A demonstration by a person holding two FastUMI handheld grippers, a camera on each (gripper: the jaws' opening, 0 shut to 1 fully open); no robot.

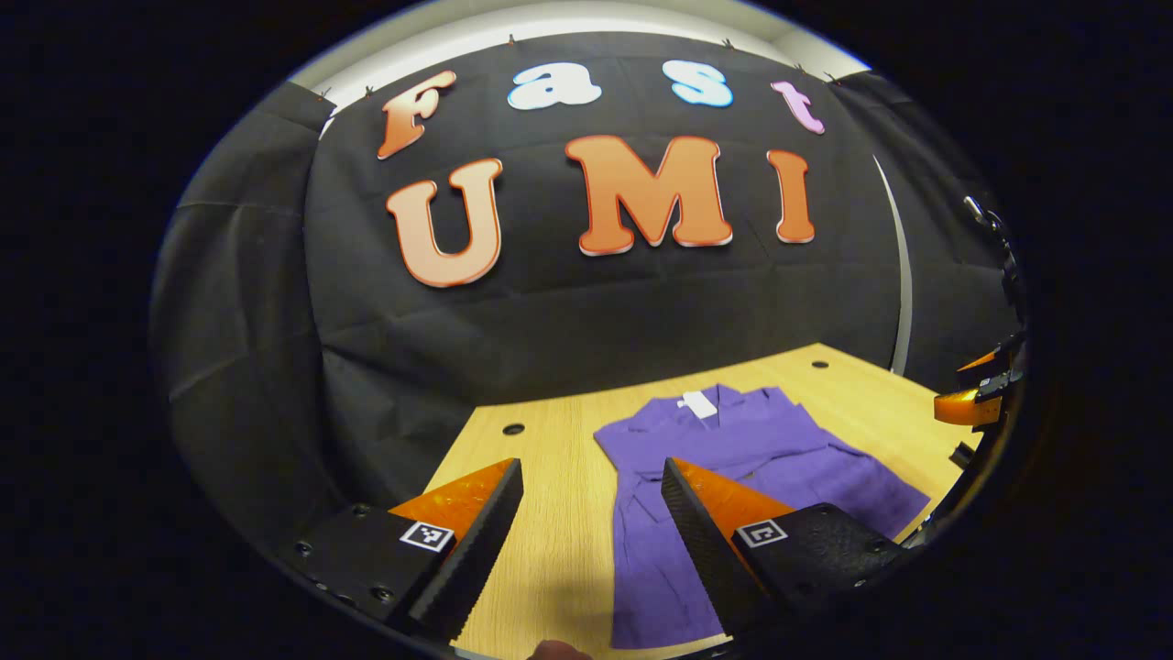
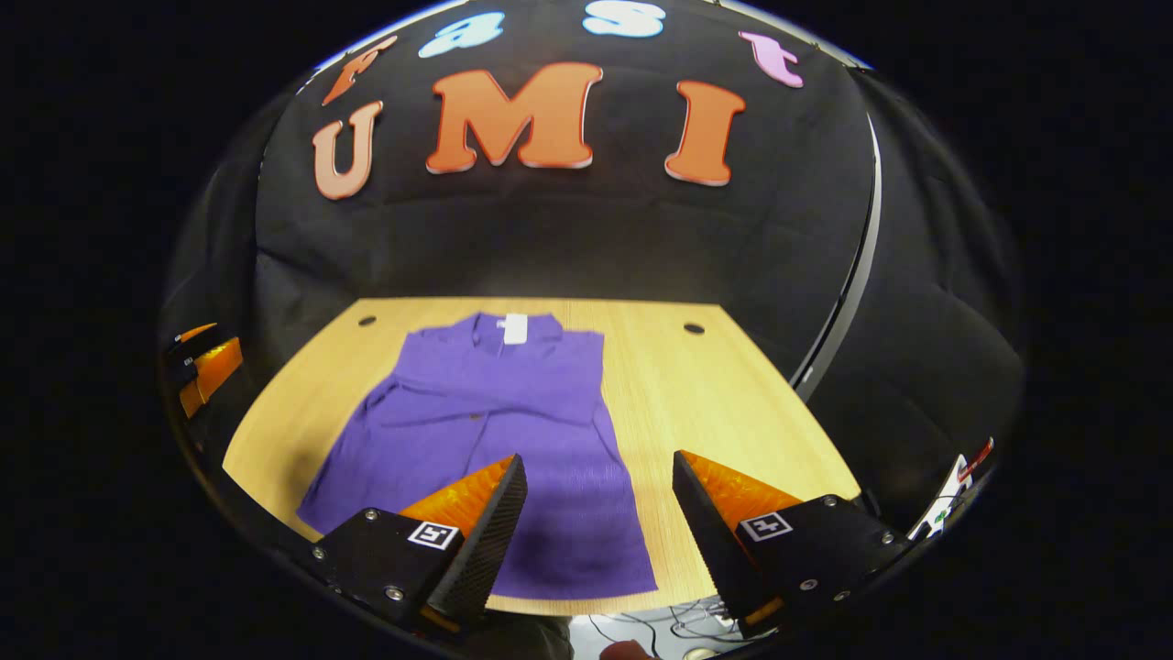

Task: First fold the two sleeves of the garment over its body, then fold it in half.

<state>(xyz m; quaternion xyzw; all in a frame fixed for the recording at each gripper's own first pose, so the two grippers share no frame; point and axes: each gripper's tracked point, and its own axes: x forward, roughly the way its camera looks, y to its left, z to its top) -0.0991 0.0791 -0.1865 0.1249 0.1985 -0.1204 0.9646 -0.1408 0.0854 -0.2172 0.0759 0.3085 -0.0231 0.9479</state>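
The left claw [image 1: 591, 532] was spread wide and held nothing, above the near left edge of the bench [image 1: 550, 458]. The right claw [image 2: 596, 522] was spread too, empty, over the near right part. The purple garment [image 2: 495, 422] lay flat on the bench, collar far. One sleeve seemed folded across the body, the other I could not tell; the half fold remained.
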